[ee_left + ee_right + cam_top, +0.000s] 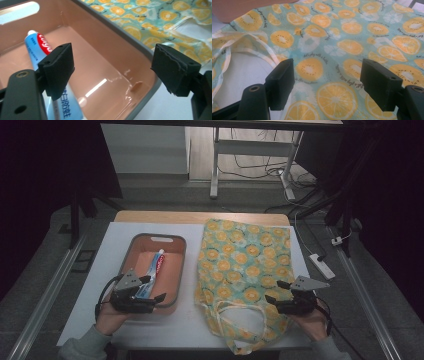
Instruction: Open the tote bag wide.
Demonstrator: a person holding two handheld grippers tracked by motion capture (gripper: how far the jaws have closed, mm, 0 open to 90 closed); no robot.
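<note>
Both tongs are spread and empty: the left tongs [152, 288] hover over the tube [152, 272] in the tray [176, 245], probably about to grasp it, while the right tongs [274, 291] wait above the bag [245, 257] at 3 o'clock.

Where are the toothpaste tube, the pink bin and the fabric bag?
toothpaste tube [156, 267]: high view, middle of the tube's body.
pink bin [158, 238]: high view, far rim by the handle slot.
fabric bag [245, 257]: high view, middle of the printed cloth.
</note>
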